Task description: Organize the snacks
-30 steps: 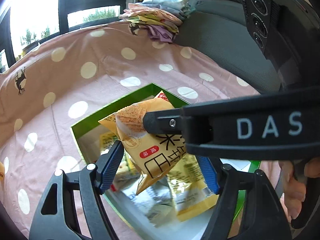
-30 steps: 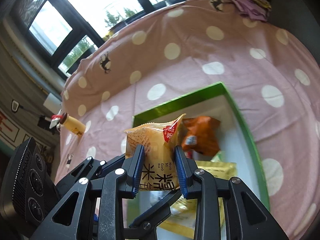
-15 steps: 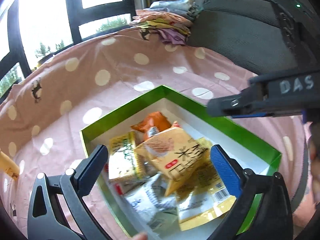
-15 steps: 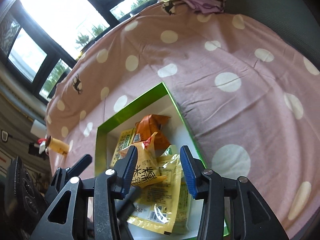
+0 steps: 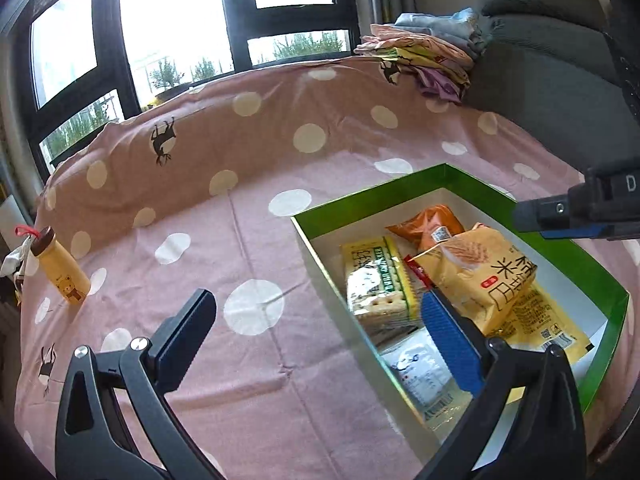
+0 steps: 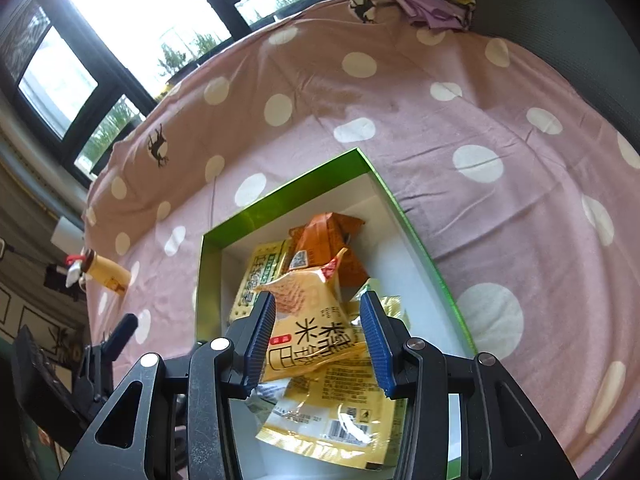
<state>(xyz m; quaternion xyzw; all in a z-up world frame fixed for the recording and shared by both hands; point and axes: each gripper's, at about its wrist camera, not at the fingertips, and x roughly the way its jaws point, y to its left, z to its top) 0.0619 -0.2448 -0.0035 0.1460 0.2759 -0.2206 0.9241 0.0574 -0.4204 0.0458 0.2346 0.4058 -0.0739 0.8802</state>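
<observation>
Your right claw (image 6: 318,330): spread wide, empty; rice-cracker pack (image 6: 308,316) lies between its fingers, probably untouched, atop snacks in the green box (image 6: 280,200). Your left claw (image 5: 316,332): wide open, empty, straddling the box wall.

a home: polka-dot bedsheet (image 5: 240,208), folded clothes (image 5: 424,60), window (image 5: 180,20).

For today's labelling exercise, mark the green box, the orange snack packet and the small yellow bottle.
green box (image 6: 418,240), right wrist view, on its right rim.
orange snack packet (image 5: 434,222), left wrist view, on its upper face.
small yellow bottle (image 5: 62,274), left wrist view, on its body.
</observation>
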